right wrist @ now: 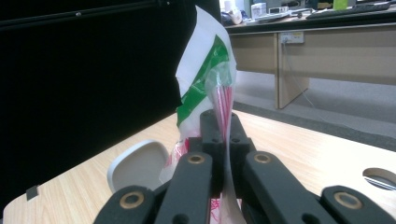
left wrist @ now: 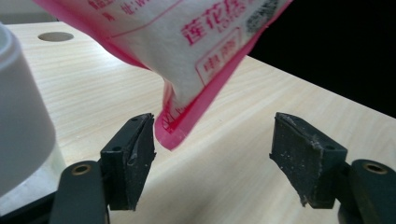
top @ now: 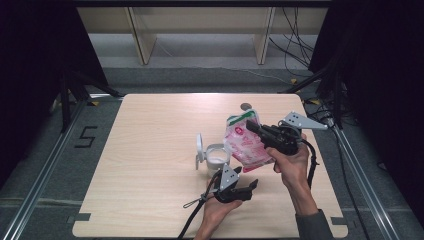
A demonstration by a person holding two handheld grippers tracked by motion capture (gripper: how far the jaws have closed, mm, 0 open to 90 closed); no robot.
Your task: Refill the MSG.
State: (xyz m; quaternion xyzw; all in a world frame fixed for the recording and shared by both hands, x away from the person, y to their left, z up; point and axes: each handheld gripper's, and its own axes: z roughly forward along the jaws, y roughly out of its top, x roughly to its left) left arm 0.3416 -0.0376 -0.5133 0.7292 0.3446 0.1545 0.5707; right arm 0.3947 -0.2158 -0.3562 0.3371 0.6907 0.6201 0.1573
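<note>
Right gripper point(top: 256, 128) pinching pouch point(top: 246, 145), cup point(top: 217, 157) beside

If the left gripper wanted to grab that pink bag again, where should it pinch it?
Probably the bag's lower corner, coming from below with a pad on each flat face. The right gripper holds the bag up by one edge, so that flat sealed corner hangs free between the left gripper's open jaws, beside the white jar.

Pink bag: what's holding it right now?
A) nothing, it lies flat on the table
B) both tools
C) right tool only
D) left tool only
C: the right tool is clamped on the pink bag, while the left tool stands open with only the bag's corner hanging between its pads.
</note>
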